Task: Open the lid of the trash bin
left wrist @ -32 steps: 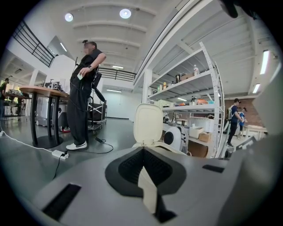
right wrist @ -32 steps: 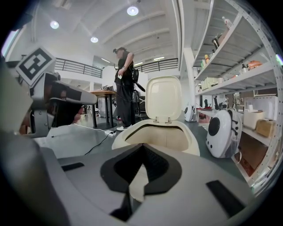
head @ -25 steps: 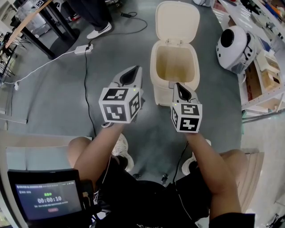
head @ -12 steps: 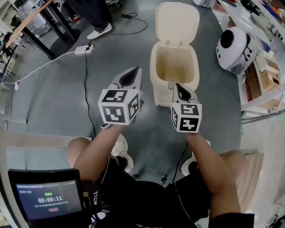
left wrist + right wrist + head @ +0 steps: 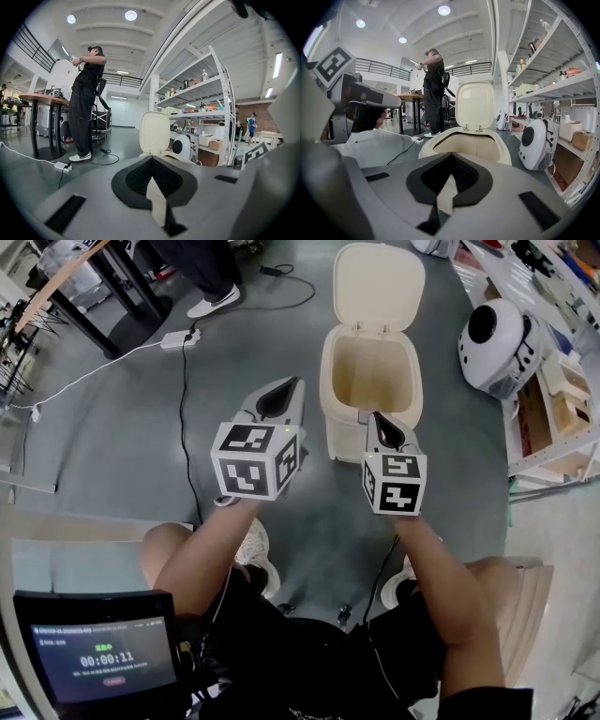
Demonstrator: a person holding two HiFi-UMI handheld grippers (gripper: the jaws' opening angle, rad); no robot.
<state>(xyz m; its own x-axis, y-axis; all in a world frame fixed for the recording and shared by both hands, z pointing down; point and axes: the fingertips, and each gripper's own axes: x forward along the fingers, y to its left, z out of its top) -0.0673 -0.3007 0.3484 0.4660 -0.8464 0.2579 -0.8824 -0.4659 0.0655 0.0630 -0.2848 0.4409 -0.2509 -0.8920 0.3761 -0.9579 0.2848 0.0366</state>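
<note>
Nearest me, at my lower left, a small screen (image 5: 103,657) reads 00:00:11. The smaller lines above and below the digits are too fine to read. My knees and forearms fill the bottom of the head view, and my shoes show only partly beneath them.

My left gripper (image 5: 287,390) has its jaws pressed together at the tips with nothing between them. My right gripper (image 5: 376,424) is the same, closed and empty. The cubes on both carry only black-and-white square patterns, no words.

The right gripper hangs just in front of the trash bin (image 5: 327,381) and covers part of its front wall. The left one is off the bin's near left corner, apart from it. The cream bin stands on the grey floor (image 5: 112,446), its lid (image 5: 379,285) already swung up and back on the far hinges. In the left gripper view my own jaws hide the bin's body, leaving little more than the lid.

Beyond, a power strip (image 5: 176,338) lies on the floor. A white round machine (image 5: 497,334) stands to the right by shelving (image 5: 553,418). A standing person (image 5: 202,273) is cut off at the top edge.
</note>
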